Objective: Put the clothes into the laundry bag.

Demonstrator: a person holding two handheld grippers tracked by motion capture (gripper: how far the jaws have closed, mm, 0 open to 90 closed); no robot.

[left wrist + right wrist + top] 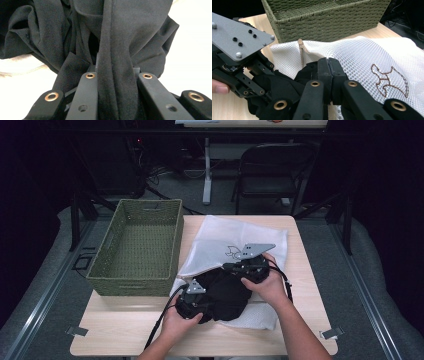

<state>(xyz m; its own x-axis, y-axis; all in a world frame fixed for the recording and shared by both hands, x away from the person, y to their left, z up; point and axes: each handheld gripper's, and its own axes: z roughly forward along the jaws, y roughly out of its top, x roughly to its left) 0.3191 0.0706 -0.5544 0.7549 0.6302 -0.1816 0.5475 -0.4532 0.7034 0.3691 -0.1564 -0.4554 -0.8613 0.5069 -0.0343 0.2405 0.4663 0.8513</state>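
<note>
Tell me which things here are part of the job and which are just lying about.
In the job:
- black garment, gripped by the left gripper
- white mesh bag, its edge pinched by the right gripper

Lying about:
- green woven basket, empty, beside the bag
- folding chair beyond the table

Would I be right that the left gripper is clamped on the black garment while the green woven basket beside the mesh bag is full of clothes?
Not quite: the green woven basket is empty, as the high view shows. The rest holds: the left gripper is clamped on the black garment, beside the mesh bag.
</note>
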